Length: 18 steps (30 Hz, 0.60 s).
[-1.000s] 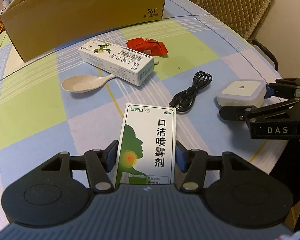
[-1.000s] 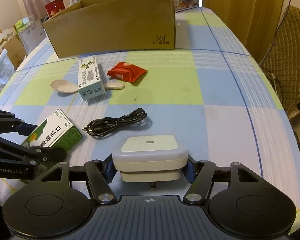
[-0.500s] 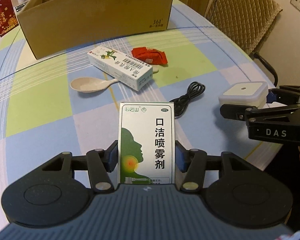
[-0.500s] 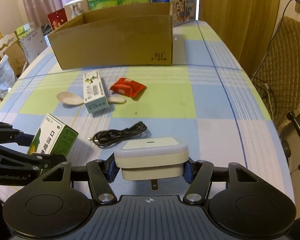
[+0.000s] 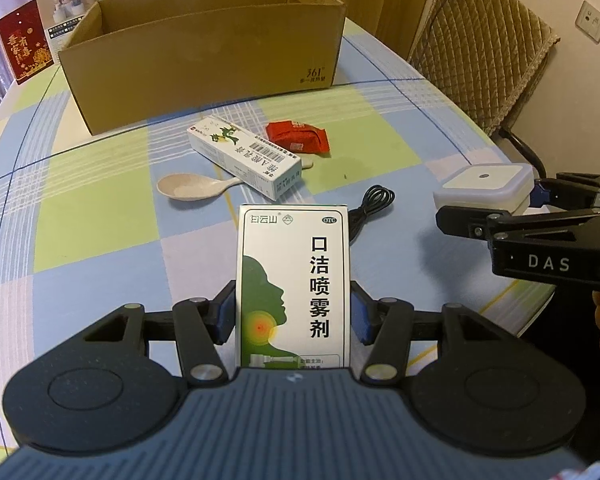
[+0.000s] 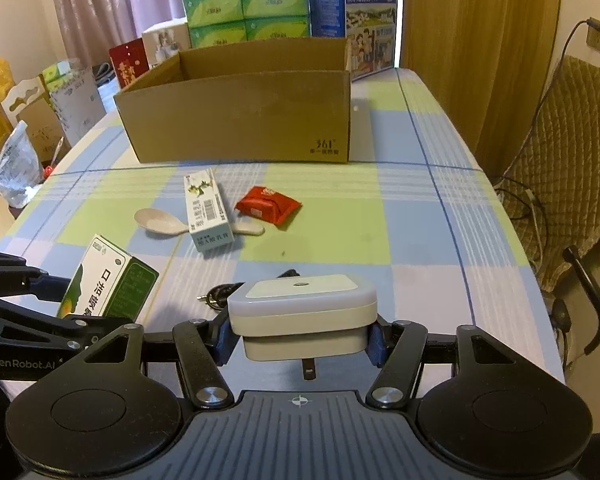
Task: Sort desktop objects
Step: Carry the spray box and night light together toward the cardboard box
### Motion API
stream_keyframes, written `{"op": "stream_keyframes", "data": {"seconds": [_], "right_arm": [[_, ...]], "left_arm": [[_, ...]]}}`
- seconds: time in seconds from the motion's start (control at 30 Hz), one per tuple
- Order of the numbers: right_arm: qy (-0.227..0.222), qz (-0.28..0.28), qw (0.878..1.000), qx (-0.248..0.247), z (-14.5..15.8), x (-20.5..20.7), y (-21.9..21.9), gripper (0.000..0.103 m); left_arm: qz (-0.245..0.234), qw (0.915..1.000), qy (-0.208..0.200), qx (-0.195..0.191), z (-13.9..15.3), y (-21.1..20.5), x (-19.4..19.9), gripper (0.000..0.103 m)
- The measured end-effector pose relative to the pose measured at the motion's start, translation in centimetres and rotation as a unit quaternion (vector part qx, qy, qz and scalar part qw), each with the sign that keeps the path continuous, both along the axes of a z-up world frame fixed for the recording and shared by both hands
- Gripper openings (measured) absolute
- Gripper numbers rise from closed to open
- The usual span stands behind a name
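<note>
In the left wrist view, the green-and-white cardboard spray box (image 5: 294, 288) is held upright between the blue pads of the left gripper (image 5: 293, 314), whose jaws are pressed against its two long sides. Compared with a second ago, the box has been lifted clear of the checked tablecloth (image 5: 100, 216), and the open brown cardboard carton (image 5: 204, 60) is now seen from higher up, with its inside walls exposed. Left behind on the cloth are the long white ointment box (image 5: 246, 156), the beige plastic spoon (image 5: 192, 187) partly under it, the red foil packet (image 5: 298, 137) and the coiled black cable (image 5: 370, 204).

In the right wrist view, the square white plug-in night light (image 6: 303, 318) is pinched at its sides by the right gripper (image 6: 302, 338); its prongs hang free below. It too has been raised over the last second, and the cable is now largely hidden behind it. The carton stands well apart, straight ahead past the loose items.

Both pick-ups appear complete, so the carry to the carton is judged to be the step in hand; four items remain to be sorted.
</note>
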State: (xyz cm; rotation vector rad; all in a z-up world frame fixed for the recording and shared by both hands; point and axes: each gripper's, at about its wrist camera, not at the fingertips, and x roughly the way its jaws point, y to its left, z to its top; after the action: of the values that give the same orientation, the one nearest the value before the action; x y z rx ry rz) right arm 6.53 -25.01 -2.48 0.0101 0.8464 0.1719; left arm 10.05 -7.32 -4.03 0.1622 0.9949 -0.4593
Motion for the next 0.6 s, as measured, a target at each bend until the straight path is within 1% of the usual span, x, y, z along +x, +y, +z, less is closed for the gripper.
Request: {"op": "stream_keyframes", "data": {"seconds": [0.6], "right_arm": [[-0.018,0.011,1.000,0.004,1.6,-0.3,0.7,0.058]], "left_arm": [[0.024,0.9995,-0.012,-0.018,2.1,1.6,0.1,0.050]]}}
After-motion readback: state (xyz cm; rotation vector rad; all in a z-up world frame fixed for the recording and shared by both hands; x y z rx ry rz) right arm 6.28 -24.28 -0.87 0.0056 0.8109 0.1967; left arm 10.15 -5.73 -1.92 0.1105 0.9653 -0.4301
